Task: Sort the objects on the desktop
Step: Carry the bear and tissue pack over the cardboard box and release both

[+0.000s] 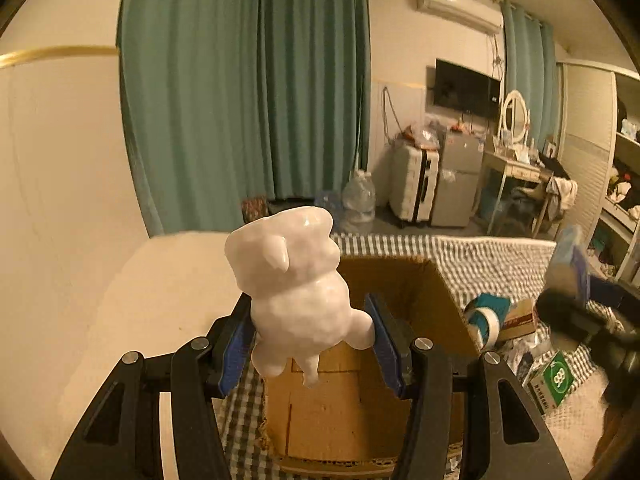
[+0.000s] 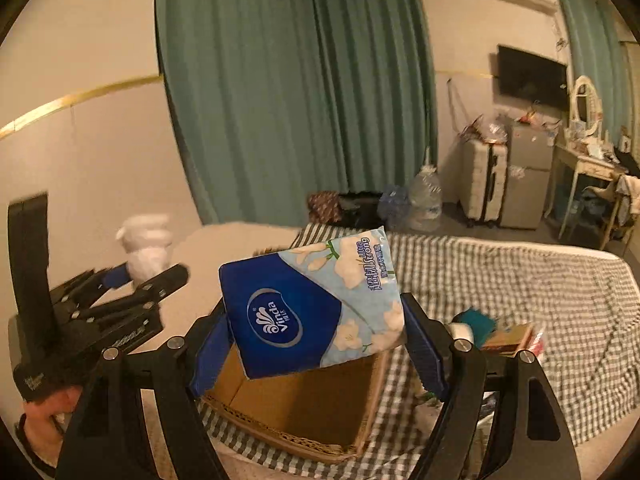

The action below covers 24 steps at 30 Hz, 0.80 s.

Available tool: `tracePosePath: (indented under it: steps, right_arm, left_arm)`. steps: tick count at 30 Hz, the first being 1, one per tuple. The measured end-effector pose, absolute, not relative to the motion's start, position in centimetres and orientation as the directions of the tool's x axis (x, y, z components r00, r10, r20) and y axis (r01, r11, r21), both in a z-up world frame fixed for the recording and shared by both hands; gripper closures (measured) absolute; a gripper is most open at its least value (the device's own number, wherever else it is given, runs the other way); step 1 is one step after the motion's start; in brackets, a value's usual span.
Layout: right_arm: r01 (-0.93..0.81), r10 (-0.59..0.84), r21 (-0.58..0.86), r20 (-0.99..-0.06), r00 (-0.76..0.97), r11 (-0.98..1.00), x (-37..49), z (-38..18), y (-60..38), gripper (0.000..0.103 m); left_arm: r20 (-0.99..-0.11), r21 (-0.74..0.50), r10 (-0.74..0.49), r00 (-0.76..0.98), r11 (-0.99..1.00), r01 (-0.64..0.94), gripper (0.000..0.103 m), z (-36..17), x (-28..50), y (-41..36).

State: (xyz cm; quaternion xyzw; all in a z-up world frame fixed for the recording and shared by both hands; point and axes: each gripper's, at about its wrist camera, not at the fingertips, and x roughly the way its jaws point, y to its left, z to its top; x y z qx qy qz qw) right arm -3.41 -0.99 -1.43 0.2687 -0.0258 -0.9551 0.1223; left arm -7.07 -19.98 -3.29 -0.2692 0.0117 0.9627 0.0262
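I've got my left gripper [image 1: 310,344] clamping the white figurine [image 1: 294,292] and my right gripper [image 2: 316,344] pinching the Vinda tissue pack [image 2: 308,304], both poised above the cardboard box [image 1: 340,408] just beyond the fingers, ready to drop in.

Teal curtains [image 1: 244,92] are hanging along a cream wall [image 1: 60,152]. An air conditioner [image 1: 456,6] and dark television [image 1: 466,88] are sitting on the far wall; a suitcase [image 1: 412,184], small fridge [image 1: 458,180] and dressing table [image 1: 516,172] are standing below. Warm, dim light.
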Motion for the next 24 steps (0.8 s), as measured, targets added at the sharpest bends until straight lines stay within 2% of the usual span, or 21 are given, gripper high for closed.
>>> tracePosePath:
  steps: [14,20,24]
  right_arm:
    - [0.278,-0.237,0.042,-0.653,-0.720,-0.960,-9.5,-9.9,-2.9,0.026]
    - [0.307,-0.247,0.032,-0.676,-0.695,-0.951,-9.7,-11.5,-3.6,0.024]
    - [0.311,-0.232,-0.001,-0.663,-0.712,-0.950,-9.2,-11.4,-3.7,0.011]
  left_arm:
    - [-0.688,-0.025,0.054,-0.724,-0.998,-0.051,0.047,-8.6,-12.6,-18.7]
    - [-0.696,-0.051,0.064,-0.715,-0.998,-0.040,0.044,-8.8,-12.4,-19.3]
    - [-0.663,-0.044,0.075,-0.745,-0.997,-0.061,0.034,-7.9,-11.6,-18.7]
